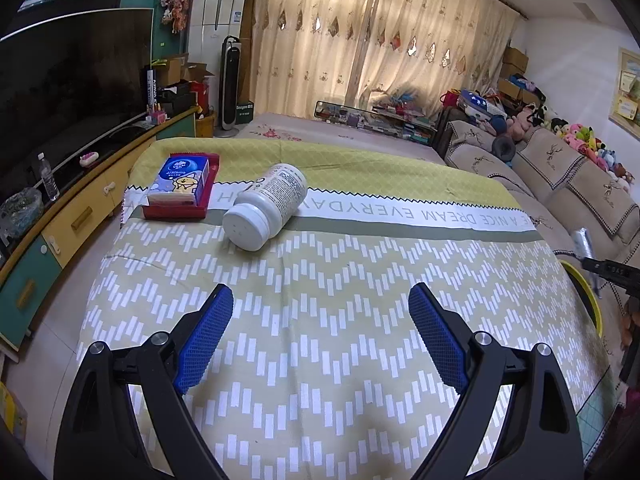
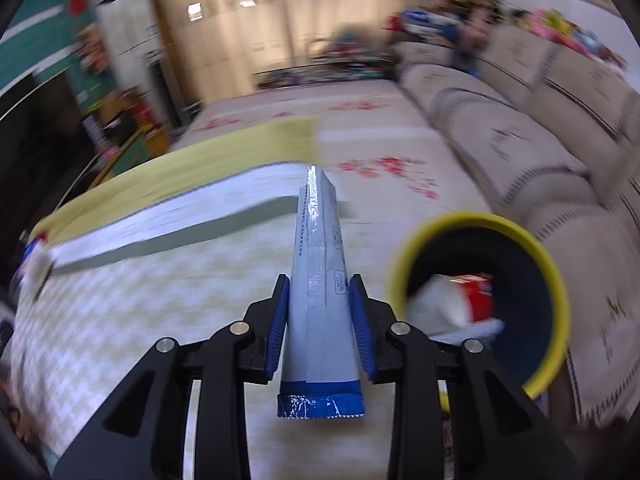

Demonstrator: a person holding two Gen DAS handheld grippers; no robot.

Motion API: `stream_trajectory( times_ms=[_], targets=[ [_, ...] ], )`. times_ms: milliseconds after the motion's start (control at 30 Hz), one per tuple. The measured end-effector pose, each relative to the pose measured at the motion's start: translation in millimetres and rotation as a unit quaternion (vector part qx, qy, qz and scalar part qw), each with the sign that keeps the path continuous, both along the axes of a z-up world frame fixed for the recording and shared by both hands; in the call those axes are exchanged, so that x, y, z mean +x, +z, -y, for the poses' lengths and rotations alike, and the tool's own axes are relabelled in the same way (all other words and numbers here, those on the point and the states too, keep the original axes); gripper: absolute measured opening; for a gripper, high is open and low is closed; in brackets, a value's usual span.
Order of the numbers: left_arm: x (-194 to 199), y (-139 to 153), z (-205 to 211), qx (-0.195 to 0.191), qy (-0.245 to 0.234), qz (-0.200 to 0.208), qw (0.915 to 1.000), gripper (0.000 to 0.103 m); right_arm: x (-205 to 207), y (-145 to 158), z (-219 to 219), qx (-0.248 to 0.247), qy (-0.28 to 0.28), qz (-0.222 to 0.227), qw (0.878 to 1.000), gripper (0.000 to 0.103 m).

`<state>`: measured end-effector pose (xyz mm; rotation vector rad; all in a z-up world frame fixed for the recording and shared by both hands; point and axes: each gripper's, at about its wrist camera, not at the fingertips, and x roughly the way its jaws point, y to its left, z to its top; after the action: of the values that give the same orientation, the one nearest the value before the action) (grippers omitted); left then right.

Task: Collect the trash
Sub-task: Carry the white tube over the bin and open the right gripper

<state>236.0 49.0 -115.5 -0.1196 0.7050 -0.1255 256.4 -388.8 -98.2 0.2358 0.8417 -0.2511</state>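
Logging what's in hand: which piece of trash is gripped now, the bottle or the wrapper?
The grey-blue wrapper, clamped in the right gripper; the white bottle lies untouched on the table.

Glossy foil wrapper [image 2: 320, 280] — matt plastic bottle [image 1: 266, 206], woven cloth cover [image 1: 320, 272], textured rubbery pads [image 1: 206, 334].

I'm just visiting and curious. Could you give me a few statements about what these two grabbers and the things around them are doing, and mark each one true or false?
1. The right gripper is clamped on a grey-blue wrapper. True.
2. The left gripper holds the white bottle. False: its jaws stand open and empty, and the bottle lies apart on the tablecloth.
3. The yellow-rimmed bin is empty. False: red and white rubbish lies inside.
4. A tissue pack sits in a red tray. True.
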Motion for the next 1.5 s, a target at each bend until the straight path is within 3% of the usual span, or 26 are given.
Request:
stream_trajectory(
  times_ms=[167,400,467,533,1067,1267,1500],
  targets=[
    [2,-1,2,0.003,0.001,-0.003,1.0,0.088,-12,-23,64,0.0,-0.075,-0.023,0.997,0.03],
    [4,-4,2,0.006,0.0,-0.008,1.0,0.088,-15,-52,104,0.002,-0.119,-0.049,0.992,0.031],
    [5,-4,3,0.005,0.0,-0.009,0.9999,0.088,-13,-58,111,0.002,-0.127,-0.056,0.99,0.038],
    [5,-5,3,0.006,0.0,-0.009,0.9999,0.088,-11,-60,117,0.001,-0.136,-0.056,0.989,0.055],
    [17,-2,4,0.012,-0.01,-0.04,0.9991,0.088,-25,-28,88,0.011,-0.1,-0.005,0.995,0.058],
    [47,13,-6,0.052,-0.021,-0.05,0.9972,0.088,-27,-24,83,0.023,-0.089,0.006,0.996,0.059],
    [94,15,-17,0.061,-0.036,-0.061,0.9956,0.088,-22,-24,72,0.024,-0.076,0.003,0.997,0.059]
  ],
)
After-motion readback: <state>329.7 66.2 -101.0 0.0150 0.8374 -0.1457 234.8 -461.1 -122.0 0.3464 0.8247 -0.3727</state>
